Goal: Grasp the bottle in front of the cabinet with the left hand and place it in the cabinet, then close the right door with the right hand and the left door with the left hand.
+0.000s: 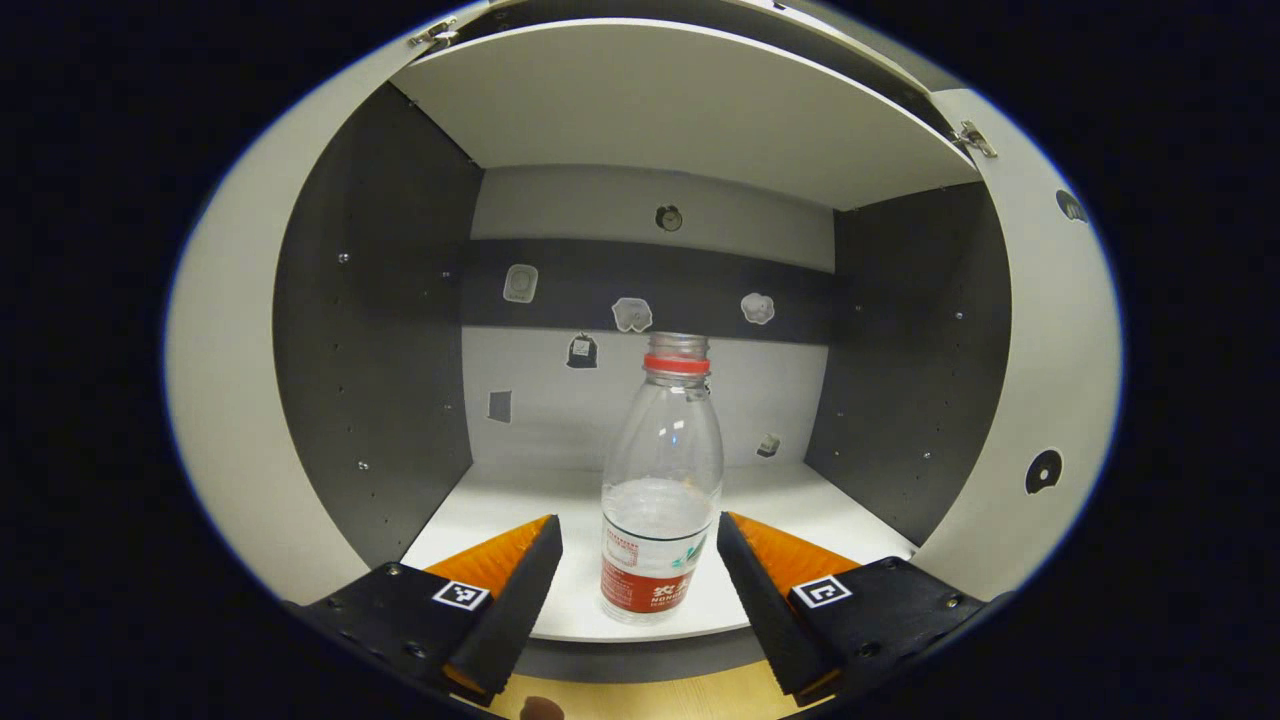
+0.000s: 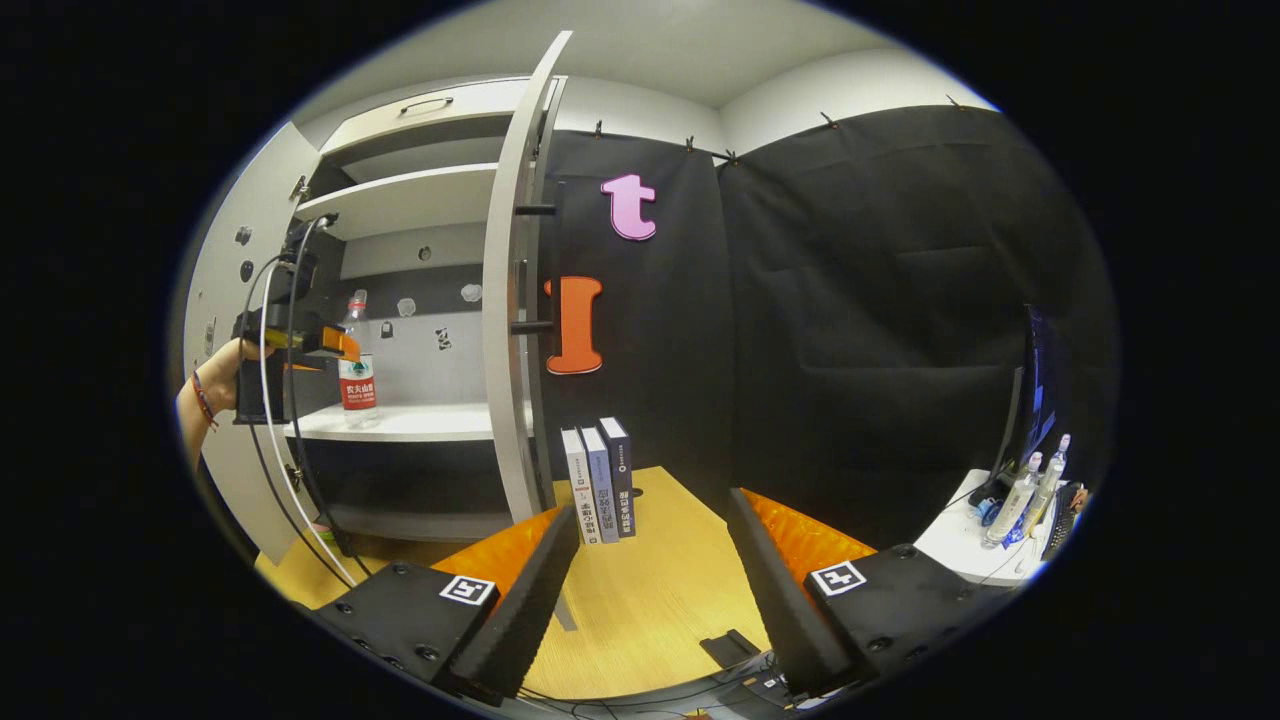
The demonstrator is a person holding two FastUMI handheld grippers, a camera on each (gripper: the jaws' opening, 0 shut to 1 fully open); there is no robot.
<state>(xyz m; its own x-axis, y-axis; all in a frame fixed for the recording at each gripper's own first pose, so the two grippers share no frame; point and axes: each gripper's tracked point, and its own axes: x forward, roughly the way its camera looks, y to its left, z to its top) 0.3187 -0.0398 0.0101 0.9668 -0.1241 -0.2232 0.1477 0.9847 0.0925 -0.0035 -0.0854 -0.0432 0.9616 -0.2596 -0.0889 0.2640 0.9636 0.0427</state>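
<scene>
Up front stands the big cabinet (image 1: 230, 400), with both doors swung open. Its right door (image 2: 510, 300) sticks out edge-on in the right gripper view, and the left door (image 2: 225, 290) hangs open beside a hand (image 2: 215, 375). Inside is a white shelf (image 1: 520, 500). The bottle (image 1: 662, 480) stands upright near the front edge of that shelf, with no cap and a little water in it. The left gripper (image 1: 640, 560) has its fingers spread wide, one on each side of the bottle and not touching it. The right gripper (image 2: 650, 560) is over the wooden table (image 2: 650, 600), fingers apart and holding nothing. Three books (image 2: 600, 480) stand by the right door.
</scene>
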